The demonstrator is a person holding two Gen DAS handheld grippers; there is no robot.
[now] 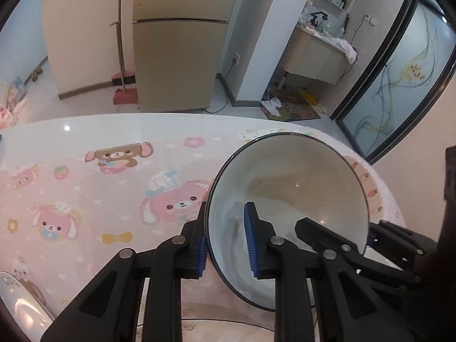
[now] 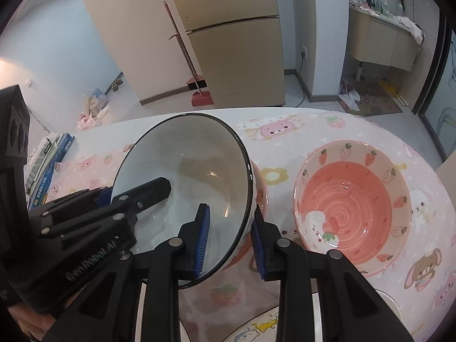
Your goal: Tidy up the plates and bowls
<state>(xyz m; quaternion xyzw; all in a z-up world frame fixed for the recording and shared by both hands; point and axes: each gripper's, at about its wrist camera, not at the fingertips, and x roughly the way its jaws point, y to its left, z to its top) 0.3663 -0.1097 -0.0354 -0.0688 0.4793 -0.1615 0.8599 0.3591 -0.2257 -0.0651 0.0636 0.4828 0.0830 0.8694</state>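
A white bowl with a thin black rim (image 1: 287, 188) (image 2: 185, 176) is held in the air over the table, tilted. My left gripper (image 1: 228, 245) is shut on its left rim, one blue pad inside the bowl and one outside. My right gripper (image 2: 229, 242) is shut on the opposite rim in the same way. Each gripper shows in the other's view: the right one (image 1: 367, 239) and the left one (image 2: 105, 193). A pink strawberry bowl (image 2: 353, 205) sits on the table to the right.
The table (image 1: 85, 131) has a pink cartoon cloth. A cartoon plate (image 2: 256, 327) lies at the near edge below the grippers, with another white dish (image 1: 17, 299) at the near left. A pink dish (image 2: 260, 191) peeks out behind the held bowl. Books (image 2: 48, 159) lie at the far left.
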